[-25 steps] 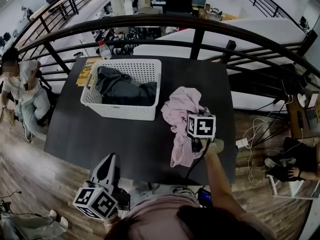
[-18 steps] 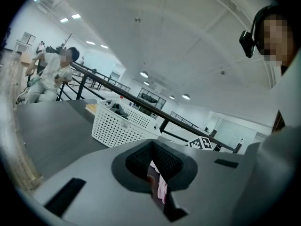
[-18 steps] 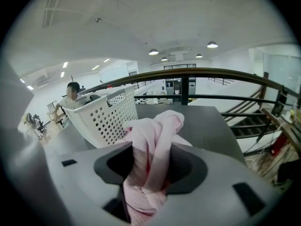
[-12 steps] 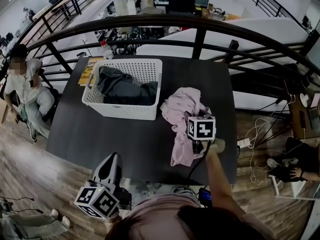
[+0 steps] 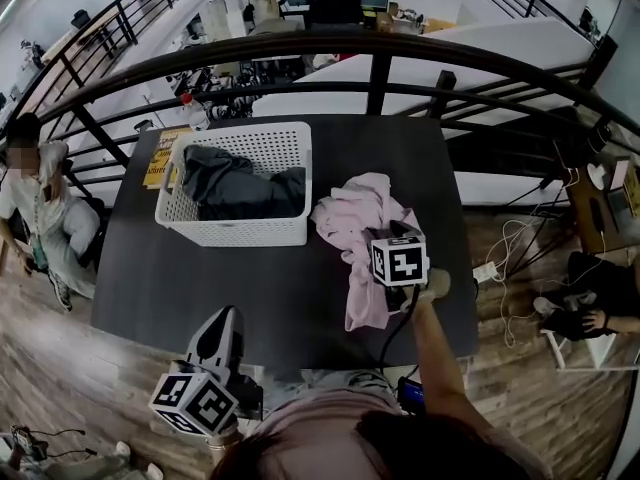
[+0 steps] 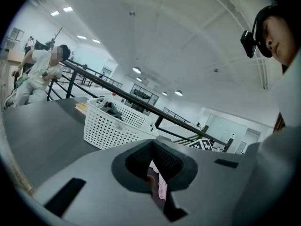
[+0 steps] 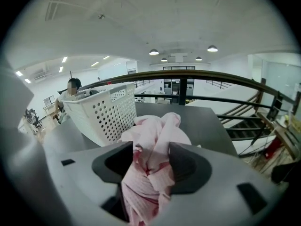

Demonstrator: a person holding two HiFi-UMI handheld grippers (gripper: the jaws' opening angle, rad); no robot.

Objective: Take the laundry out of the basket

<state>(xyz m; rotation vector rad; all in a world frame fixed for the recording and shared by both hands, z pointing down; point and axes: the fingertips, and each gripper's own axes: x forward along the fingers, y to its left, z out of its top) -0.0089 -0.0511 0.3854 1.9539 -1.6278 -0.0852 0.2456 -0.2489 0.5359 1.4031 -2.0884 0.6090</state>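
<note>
One pink garment is out, heaped on the table just right of the basket. The right gripper is at its near end, jaws opening with pink cloth loose between them. Dark clothes lie in the basket, perhaps more than one piece; those are left. The left gripper hangs at the near edge, jaws together, empty.
</note>
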